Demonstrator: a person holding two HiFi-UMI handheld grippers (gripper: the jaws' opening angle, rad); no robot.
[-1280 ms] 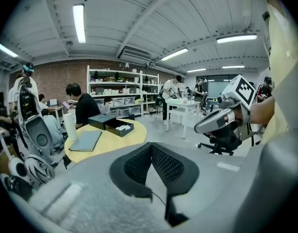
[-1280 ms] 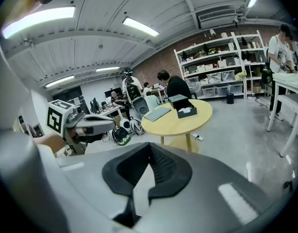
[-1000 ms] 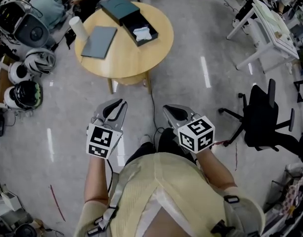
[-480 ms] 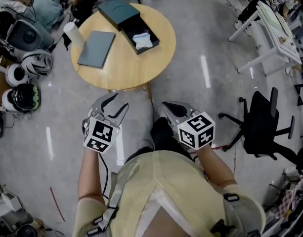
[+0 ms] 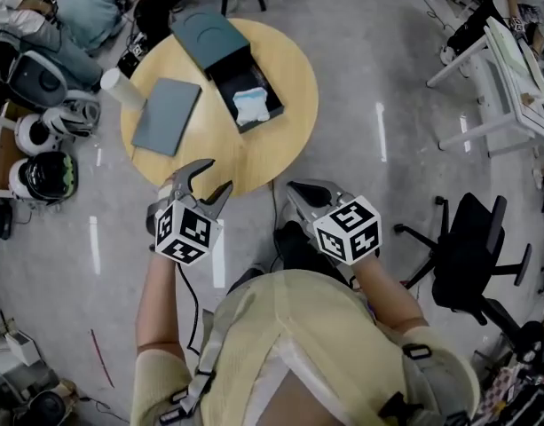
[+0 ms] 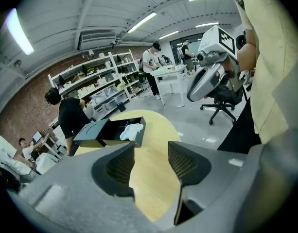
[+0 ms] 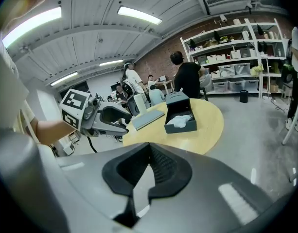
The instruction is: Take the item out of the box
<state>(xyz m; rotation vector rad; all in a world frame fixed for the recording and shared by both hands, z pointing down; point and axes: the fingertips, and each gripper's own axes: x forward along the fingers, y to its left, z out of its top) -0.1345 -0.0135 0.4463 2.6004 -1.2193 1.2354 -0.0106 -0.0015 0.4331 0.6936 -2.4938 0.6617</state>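
Now left gripper (image 5: 214, 174) jaws just opening wide, nothing between. right gripper (image 5: 294, 189) pressed together. Ahead of both: round wooden table (image 5: 280, 140), black rectangular box (image 5: 236, 67), crumpled white item (image 5: 251, 106) inside.

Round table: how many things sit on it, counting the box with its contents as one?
3: the open dark box with a white item, far side; a flat grey lid left of it; a white cylinder at the left edge. None seems hidden.
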